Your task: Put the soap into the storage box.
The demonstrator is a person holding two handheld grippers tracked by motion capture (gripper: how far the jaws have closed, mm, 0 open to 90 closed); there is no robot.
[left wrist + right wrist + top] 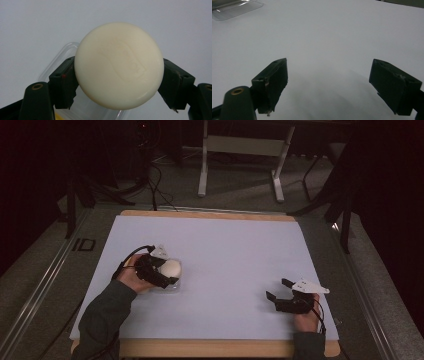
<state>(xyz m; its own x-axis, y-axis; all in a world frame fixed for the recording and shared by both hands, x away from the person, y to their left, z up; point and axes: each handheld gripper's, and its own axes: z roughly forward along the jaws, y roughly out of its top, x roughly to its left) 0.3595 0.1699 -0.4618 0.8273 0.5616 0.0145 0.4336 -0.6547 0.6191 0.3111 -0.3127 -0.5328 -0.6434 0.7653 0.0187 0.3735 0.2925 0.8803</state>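
Observation:
A round cream-white bar of soap [119,65] is pinched between the two black jaws of my left gripper [119,82], held just above a clear plastic container [60,57]. In the high view the soap [171,268] sits at the left gripper [167,272] over that clear container [176,286], on the left side of the white board. My right gripper [279,290] rests near the board's front right with its jaws wide apart; between its jaws [329,85] lies only bare white surface.
The white board [225,250] lies on a wooden table. A clear plastic piece [234,8] shows at the far corner of the right gripper view. Table legs and cables stand on the floor beyond the far edge.

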